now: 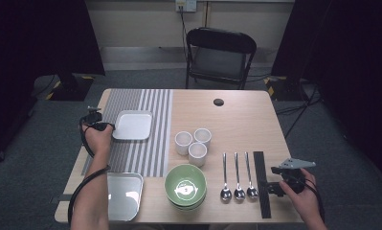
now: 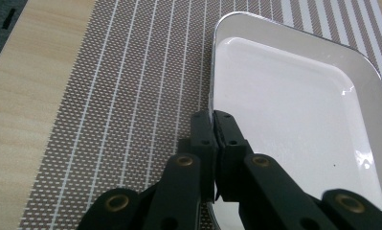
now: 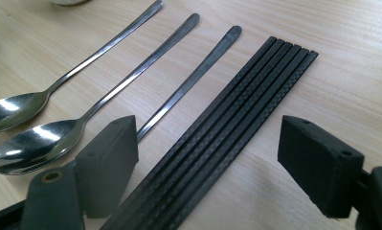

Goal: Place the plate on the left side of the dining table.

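Where left claw (image 2: 212, 125) pinches white tray (image 2: 294, 110), rim hidden.

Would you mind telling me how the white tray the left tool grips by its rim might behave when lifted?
The white tray looks rigid, so it probably won't flex. Its glossy surface suggests it may slip. Since the left tool pinches one edge only, the far side would likely droop.
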